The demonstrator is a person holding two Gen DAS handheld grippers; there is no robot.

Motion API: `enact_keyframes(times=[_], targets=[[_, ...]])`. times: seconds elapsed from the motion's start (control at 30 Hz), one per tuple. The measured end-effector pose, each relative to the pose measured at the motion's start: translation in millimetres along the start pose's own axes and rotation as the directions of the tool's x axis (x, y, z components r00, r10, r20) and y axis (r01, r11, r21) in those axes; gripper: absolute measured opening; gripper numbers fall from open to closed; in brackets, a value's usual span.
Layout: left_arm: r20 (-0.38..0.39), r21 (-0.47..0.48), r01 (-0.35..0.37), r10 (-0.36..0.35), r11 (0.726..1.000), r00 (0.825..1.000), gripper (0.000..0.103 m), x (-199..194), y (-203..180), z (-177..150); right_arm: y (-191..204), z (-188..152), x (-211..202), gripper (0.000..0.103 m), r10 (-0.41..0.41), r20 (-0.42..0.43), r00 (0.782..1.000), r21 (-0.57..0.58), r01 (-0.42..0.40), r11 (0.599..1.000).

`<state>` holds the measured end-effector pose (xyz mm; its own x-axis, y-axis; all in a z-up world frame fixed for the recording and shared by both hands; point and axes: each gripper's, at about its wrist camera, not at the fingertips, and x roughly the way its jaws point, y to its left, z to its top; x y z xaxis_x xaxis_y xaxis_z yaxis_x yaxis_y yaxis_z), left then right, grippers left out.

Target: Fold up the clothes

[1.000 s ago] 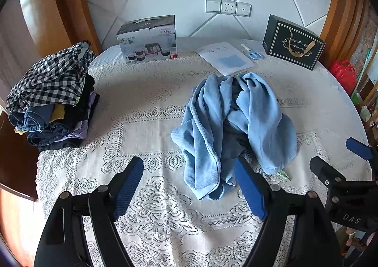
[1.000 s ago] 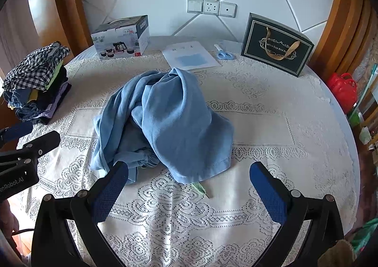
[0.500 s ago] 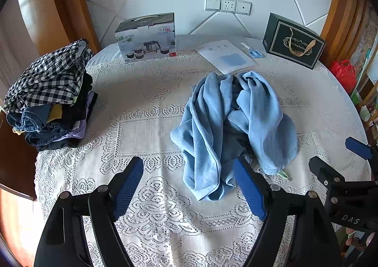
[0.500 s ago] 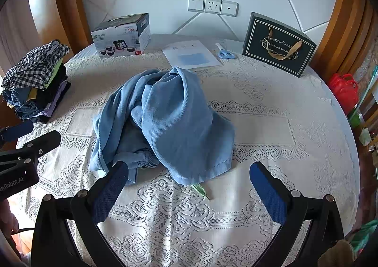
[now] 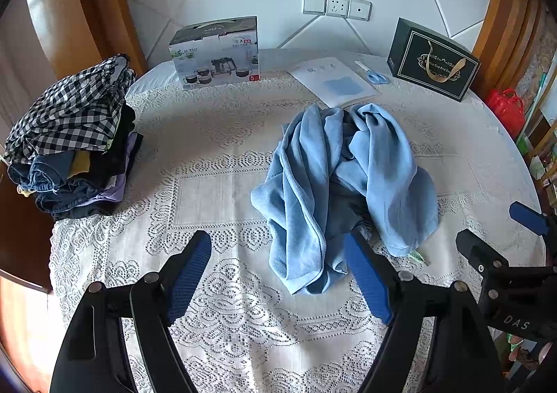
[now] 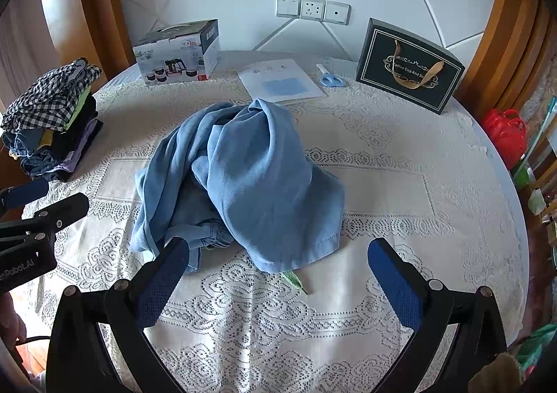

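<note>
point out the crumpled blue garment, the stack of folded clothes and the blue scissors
crumpled light blue garment (image 6: 257, 184), right wrist view, on its broad top fold
stack of folded clothes topped by a checked shirt (image 5: 69, 135), left wrist view, on the checked shirt
small blue-handled scissors (image 6: 332, 79), right wrist view, on the handles

Both views have drifted slightly: the garment (image 5: 343, 191) sits a touch lower in the left view, a touch higher and nearer the box (image 6: 177, 52) in the right. Its crumpled shape is unaltered.
</note>
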<state>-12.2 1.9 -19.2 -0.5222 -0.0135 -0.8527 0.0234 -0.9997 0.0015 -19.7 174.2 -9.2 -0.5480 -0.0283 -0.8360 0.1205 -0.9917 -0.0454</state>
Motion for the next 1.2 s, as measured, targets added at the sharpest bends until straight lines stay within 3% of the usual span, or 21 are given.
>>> enact_keyframes(times=[0.53,0.77,0.97,1.03,1.13,1.2], targets=[[-0.030,-0.017,0.027,-0.028,0.999,0.999,0.080,16,9,1,-1,3,13,0.103,0.008,-0.021,1.000,-0.003,-0.008,1.000],[-0.111,-0.014,0.062,-0.063,0.998,0.992,0.080,76,17,-3,-21,0,59,0.103,0.032,-0.104,0.994,0.060,-0.026,0.998],[-0.148,-0.020,0.115,-0.117,0.993,0.982,0.079,121,11,-6,-8,2,101,0.103,0.080,-0.157,0.984,0.043,-0.074,0.996],[-0.170,-0.001,0.117,-0.115,0.993,0.979,0.072,134,6,-5,-2,4,115,0.103,0.093,-0.167,0.982,0.037,-0.088,0.995],[-0.211,0.007,0.130,-0.126,0.991,0.969,0.053,149,2,-6,6,6,136,0.103,0.105,-0.178,0.978,0.031,-0.101,0.994],[-0.233,-0.003,0.151,-0.147,0.989,0.961,0.032,156,3,-6,10,7,147,0.101,0.110,-0.185,0.977,0.023,-0.108,0.994]])
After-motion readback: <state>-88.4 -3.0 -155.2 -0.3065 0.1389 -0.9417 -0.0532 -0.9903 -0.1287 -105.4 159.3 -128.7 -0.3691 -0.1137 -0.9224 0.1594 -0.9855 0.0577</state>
